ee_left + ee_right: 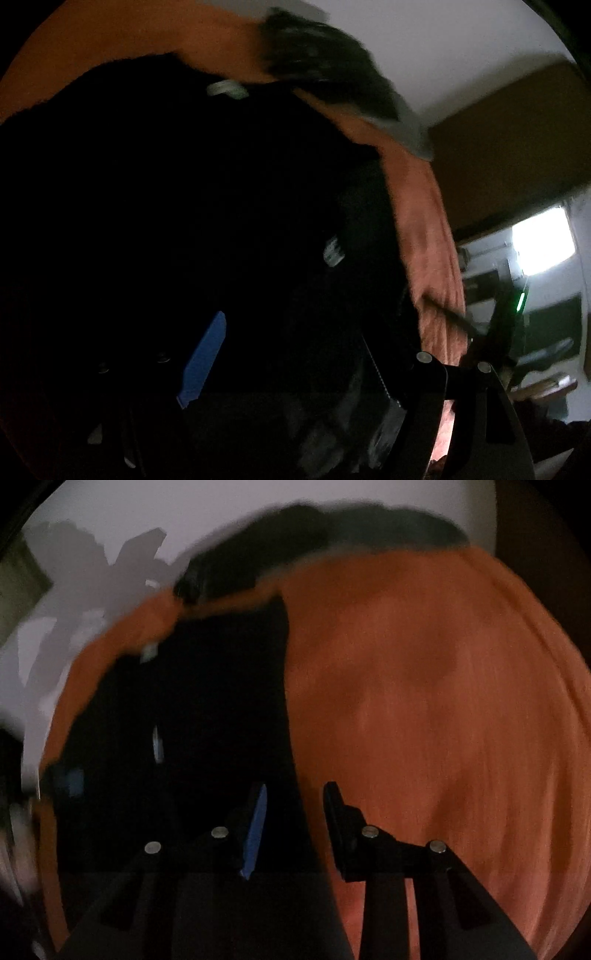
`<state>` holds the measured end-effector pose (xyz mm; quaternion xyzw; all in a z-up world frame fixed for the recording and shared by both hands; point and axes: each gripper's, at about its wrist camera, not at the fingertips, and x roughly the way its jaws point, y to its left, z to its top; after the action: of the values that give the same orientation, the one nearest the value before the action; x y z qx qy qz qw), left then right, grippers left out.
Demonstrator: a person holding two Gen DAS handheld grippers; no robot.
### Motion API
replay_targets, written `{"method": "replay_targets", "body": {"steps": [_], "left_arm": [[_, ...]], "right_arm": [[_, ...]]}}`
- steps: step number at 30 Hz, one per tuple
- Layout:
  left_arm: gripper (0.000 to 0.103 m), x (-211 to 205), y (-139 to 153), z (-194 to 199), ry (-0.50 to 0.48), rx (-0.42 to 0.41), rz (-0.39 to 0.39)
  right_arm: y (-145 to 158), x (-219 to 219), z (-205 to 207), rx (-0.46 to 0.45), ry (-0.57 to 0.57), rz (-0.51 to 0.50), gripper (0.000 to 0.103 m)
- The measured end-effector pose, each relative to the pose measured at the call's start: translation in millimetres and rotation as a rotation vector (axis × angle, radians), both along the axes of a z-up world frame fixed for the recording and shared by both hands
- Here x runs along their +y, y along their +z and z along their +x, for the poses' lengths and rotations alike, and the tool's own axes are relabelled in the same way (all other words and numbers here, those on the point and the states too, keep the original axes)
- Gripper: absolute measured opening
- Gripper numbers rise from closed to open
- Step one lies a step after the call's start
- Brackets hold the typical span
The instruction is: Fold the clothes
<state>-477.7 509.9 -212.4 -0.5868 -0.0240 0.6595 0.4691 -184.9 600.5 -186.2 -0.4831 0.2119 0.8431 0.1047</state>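
Black garment (166, 203) lies spread on an orange cloth (424, 221) and fills most of the left wrist view, so dark that no fold or seam can be read in it. Two pale tags (225, 88) show on the garment only here, one near its far edge and one toward its right side. The left gripper (314, 369) hangs close over the garment with its jaws wide apart; the blue pad (203, 362) is bare, and nothing is pinched. Beyond the garment's far edge a blurred pile (325, 66) of dark and grey fabric sits at the rim of the orange cloth. Right of the garment, past the cloth's edge, this view alone shows a bright window (543, 247) and dim room clutter. The right wrist view takes in what the left cannot: the garment's long straight right edge, and beyond it a broad bare stretch of orange cloth. The right gripper (295, 812) hovers at that edge, its left finger over the garment and its right finger over the cloth; the jaws stand a little apart with nothing between them. Behind the garment this view shows a pale wall (184, 513) crossed by a grey shadow (92, 565).
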Motion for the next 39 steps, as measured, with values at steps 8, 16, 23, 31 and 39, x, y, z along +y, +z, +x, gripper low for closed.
{"method": "replay_targets", "body": {"steps": [8,16,23,31,39], "left_arm": [[0.075,117.3,-16.1,-18.6,-0.01,0.105,-0.067],[0.06,135.6,-29.7,-4.7,0.012,0.389,-0.244],[0.061,121.0,-28.6,1.0,-0.009,0.404,-0.243],[0.061,89.6,-16.2,2.0,-0.002,0.421,-0.25],[0.061,48.8,-11.9,8.6,0.029,0.302,-0.229]], "right_arm": [[10.9,-25.1,0.4,0.056,0.184,0.298,0.03],[-19.8,27.6,11.3,-0.085,-0.007,0.25,0.03],[11.3,2.3,12.8,0.036,0.128,0.216,0.03],[-19.2,40.5,17.4,-0.075,0.019,0.167,0.03],[12.4,31.5,13.6,0.027,0.077,0.25,0.03]]}}
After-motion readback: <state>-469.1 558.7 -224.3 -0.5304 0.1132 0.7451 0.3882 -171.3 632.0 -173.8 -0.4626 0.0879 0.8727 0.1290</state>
